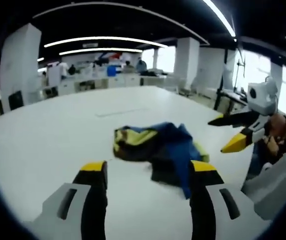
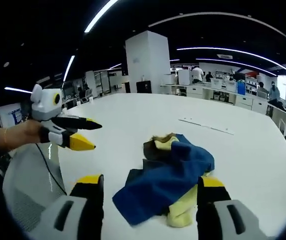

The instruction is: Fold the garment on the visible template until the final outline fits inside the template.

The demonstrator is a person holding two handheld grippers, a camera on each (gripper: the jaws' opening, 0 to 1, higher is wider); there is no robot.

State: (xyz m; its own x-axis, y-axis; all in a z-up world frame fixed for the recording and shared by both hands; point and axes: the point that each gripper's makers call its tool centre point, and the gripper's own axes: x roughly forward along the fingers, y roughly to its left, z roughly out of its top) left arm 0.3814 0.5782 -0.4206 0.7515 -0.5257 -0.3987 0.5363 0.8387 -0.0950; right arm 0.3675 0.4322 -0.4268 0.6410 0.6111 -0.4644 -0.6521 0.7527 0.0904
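Two views: the left gripper view first, then the right gripper view.

Left gripper view, own jaws: the left gripper (image 1: 148,175) rises from the bottom of the frame, yellow-tipped jaws spread wide with nothing between them.

Left gripper view, garment: the garment (image 1: 158,147) lies crumpled on the white counter (image 1: 58,130), just past the jaw tips, at the centre of the frame. It is blue with yellow and dark parts. The right jaw tip overlaps its near edge in the picture; contact I cannot tell.

Left gripper view, other gripper: the right gripper (image 1: 228,134) comes in at the right edge, held by a hand (image 1: 283,130), its jaws parted and empty, above the counter beside the garment.

Left gripper view, room: an open office with white pillars and long ceiling lights, and people at desks far back in the upper centre.

Right gripper view, own jaws: the right gripper (image 2: 150,187) rises from the bottom, jaws wide apart, holding nothing.

Right gripper view, garment: the garment (image 2: 170,175) sits bunched at lower centre between and beyond the jaw tips, blue folds on top, a pale yellow part at its near edge.

Right gripper view, other gripper: the left gripper (image 2: 94,135) is at the left of the frame, in a hand (image 2: 20,134), jaws parted and empty, apart from the garment.

Right gripper view, counter: a thin pale strip (image 2: 205,126) lies on the counter (image 2: 133,115) beyond the garment, right of centre.
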